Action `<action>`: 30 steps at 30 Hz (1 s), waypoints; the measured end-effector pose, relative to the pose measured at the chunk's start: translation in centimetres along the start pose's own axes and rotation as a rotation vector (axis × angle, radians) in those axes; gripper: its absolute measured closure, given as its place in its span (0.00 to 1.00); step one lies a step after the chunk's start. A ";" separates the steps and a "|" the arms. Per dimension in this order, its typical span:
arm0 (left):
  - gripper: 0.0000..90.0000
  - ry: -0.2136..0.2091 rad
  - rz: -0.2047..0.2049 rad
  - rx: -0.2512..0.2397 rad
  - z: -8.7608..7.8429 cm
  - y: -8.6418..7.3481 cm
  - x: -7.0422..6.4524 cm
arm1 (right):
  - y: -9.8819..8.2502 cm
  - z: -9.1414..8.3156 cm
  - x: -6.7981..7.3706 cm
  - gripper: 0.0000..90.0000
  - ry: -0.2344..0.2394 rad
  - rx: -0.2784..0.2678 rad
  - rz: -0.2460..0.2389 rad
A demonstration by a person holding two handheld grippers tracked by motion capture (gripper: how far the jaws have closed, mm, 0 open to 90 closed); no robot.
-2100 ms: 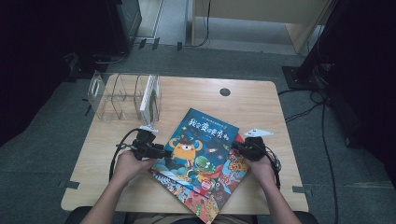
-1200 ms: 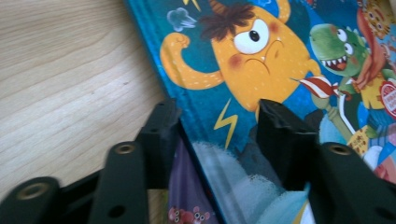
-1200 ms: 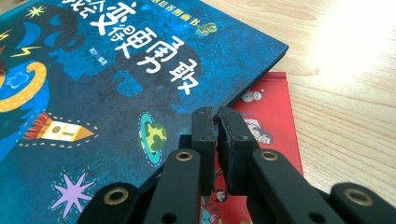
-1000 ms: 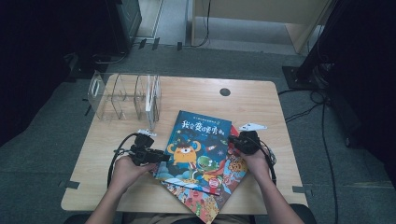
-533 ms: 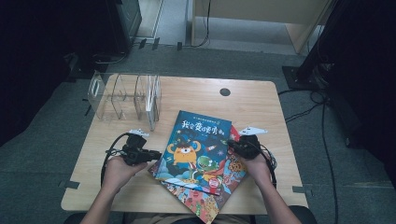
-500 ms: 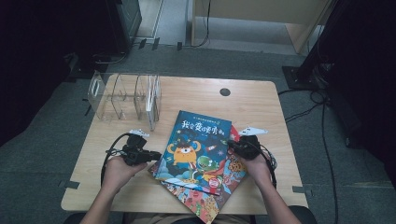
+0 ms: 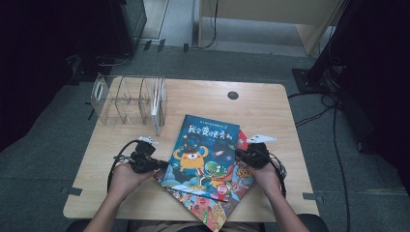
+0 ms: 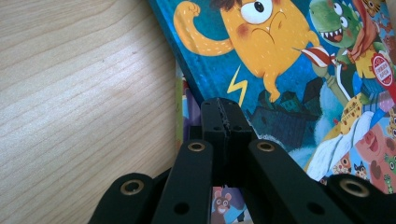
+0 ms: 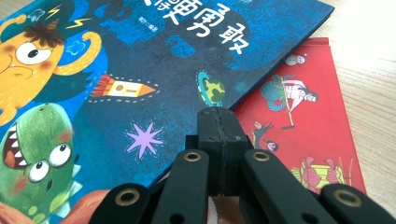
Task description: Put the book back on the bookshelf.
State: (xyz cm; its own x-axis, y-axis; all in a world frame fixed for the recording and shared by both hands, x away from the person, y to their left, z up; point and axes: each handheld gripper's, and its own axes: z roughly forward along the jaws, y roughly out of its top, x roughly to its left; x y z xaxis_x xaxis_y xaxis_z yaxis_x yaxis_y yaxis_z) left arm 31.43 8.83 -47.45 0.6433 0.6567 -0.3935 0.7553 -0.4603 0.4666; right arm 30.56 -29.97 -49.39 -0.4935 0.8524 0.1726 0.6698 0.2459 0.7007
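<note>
From above, your left tool (image 7: 157, 165) and right tool (image 7: 241, 155) flank the blue book (image 7: 200, 157), stacked on a red book (image 7: 244, 176) mid-bench (image 7: 270, 104). Each gripper view shows jaws pressed closed, empty, probably nudging its edges square.

Two picture books are lying stacked near the middle of the table (image 7: 270, 104), toward its near edge: the top book (image 7: 203, 150) is resting on the lower book (image 7: 212, 210), which is sticking out at the near side and at the right. A rack of dividers (image 7: 130, 99) is standing at the far left. The left gripper (image 7: 162, 165) is sitting at the top book's left edge, the right gripper (image 7: 240, 154) at its right edge. A small round hole (image 7: 233, 95) is lying beyond the books.
</note>
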 end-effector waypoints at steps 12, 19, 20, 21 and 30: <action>1.00 -0.002 0.016 0.000 0.9 0.3 -1.3 | 0.2 0.4 -0.3 1.00 -0.036 -0.015 0.010; 1.00 -0.032 0.025 0.002 1.4 0.4 -1.8 | 0.4 0.5 -0.5 1.00 -0.059 -0.010 0.020; 1.00 -0.030 0.028 -0.001 1.5 0.4 -2.0 | 0.4 0.5 -0.6 1.00 -0.060 -0.011 0.021; 1.00 -0.030 0.030 -0.002 1.6 0.4 -2.2 | 0.4 0.5 -0.6 1.00 -0.061 -0.010 0.027; 1.00 -0.066 0.038 0.000 2.2 0.5 -3.0 | 0.4 0.4 -0.8 1.00 -0.090 -0.008 0.038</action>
State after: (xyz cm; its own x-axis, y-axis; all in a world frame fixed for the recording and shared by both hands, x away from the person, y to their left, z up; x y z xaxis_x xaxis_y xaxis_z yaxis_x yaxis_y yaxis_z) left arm 30.13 5.27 -47.81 0.6782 0.5980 -0.4272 0.7304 -0.4841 0.4819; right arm 31.49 -30.37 -49.53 -0.4160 0.8990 0.1369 0.6823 0.2090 0.7006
